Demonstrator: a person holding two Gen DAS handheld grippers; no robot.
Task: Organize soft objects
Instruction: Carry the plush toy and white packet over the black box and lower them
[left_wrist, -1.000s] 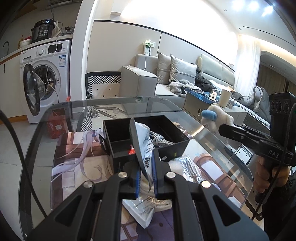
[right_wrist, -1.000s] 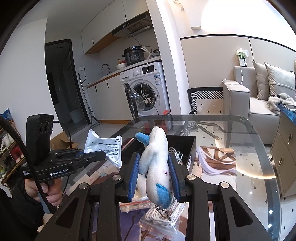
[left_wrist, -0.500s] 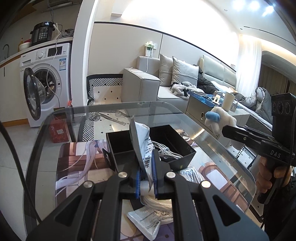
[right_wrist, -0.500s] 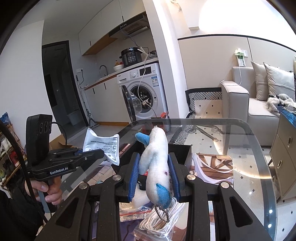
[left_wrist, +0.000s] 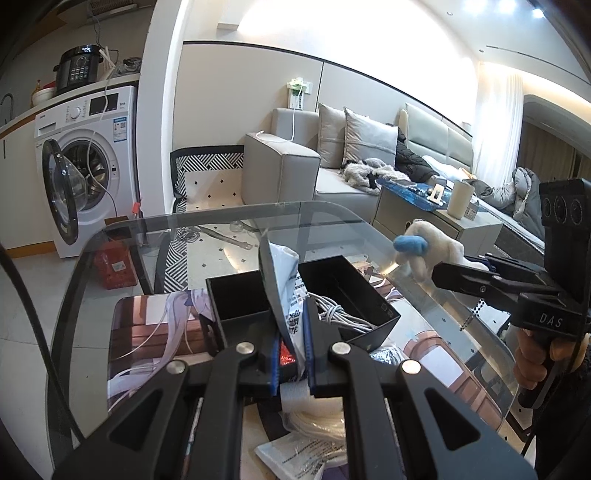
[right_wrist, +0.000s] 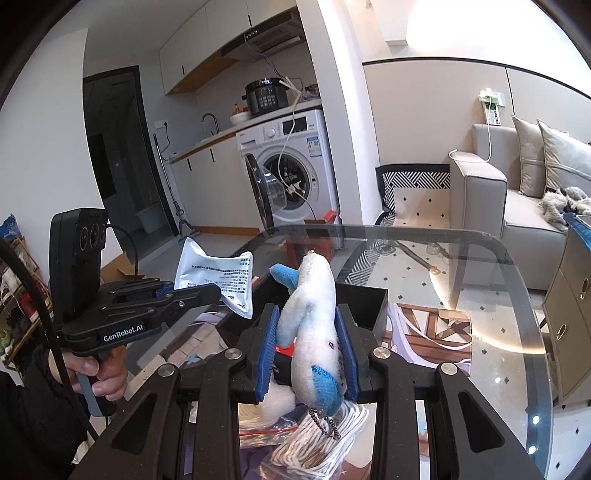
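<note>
My left gripper (left_wrist: 293, 350) is shut on a white printed pouch (left_wrist: 286, 280), held upright over the black two-compartment box (left_wrist: 369, 314) on the glass table. The same pouch (right_wrist: 218, 277) shows in the right wrist view, pinched by the left gripper (right_wrist: 207, 291). My right gripper (right_wrist: 308, 347) is shut on a white and blue plush toy (right_wrist: 316, 325) with a bead chain hanging below it. That plush (left_wrist: 421, 251) also appears at the right of the left wrist view, above the table edge. Grey cable coils (left_wrist: 340, 314) lie in the box's right compartment.
On the table below the grippers lie bagged white cords (right_wrist: 321, 439) and another printed pouch (left_wrist: 295, 458) on a picture mat (left_wrist: 155, 332). The glass table's rim (right_wrist: 517, 266) curves round the far side. A washing machine (left_wrist: 85, 155) and sofa (left_wrist: 291, 173) stand beyond.
Both grippers have drawn back from the box and risen slightly, still holding the pouch and the plush. The box now sits further ahead in both views.
</note>
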